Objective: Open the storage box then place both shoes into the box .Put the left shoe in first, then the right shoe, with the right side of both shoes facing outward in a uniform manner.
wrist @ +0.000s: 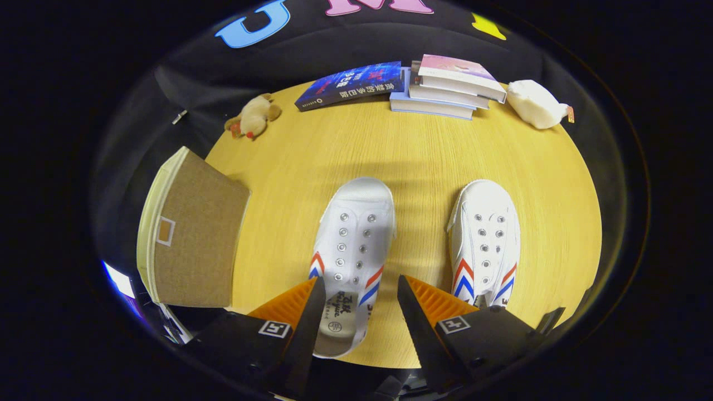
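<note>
Round wooden table [423,150], 2 white shoes [353,245], closed storage box [192,234] beside, hand-held gripper [359,295] spread apart, empty.

The dark blue book [352,84] at the far edge of the surface bears Chinese cover lettering with "3", and the left shoe [350,262] has an insole print too blurred to read.

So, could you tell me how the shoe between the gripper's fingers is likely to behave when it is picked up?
The shoe looks like thin canvas with empty eyelets and no laces, so its upper will probably fold under a pinch. It seems light. The open gripper straddles its heel end, so gripped there, the toe may sag.
</note>
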Action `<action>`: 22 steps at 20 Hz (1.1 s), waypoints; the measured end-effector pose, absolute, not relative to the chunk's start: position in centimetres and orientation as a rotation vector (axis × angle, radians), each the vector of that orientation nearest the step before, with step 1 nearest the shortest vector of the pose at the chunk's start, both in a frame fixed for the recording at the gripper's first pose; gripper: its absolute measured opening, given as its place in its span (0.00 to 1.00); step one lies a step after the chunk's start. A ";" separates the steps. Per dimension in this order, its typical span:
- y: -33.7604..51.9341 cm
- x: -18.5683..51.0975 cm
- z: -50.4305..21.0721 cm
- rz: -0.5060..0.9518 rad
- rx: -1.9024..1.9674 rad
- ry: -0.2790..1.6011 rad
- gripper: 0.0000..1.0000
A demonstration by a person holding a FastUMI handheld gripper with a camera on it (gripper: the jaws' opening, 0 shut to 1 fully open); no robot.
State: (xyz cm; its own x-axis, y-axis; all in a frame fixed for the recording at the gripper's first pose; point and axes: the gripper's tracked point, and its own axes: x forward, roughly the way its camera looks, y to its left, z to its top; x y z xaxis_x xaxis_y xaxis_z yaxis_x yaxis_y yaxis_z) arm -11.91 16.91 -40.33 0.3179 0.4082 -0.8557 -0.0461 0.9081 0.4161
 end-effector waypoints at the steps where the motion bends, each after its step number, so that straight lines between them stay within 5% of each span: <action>1: 16.9 -11.5 -41.0 0.300 0.330 1.223 0.80; 5: 17.6 -10.7 -43.2 0.290 0.315 1.258 0.68; 12: 17.3 -10.8 -43.5 0.195 0.445 1.335 0.10; 22: 17.9 -9.3 -35.2 0.177 0.705 1.224 0.05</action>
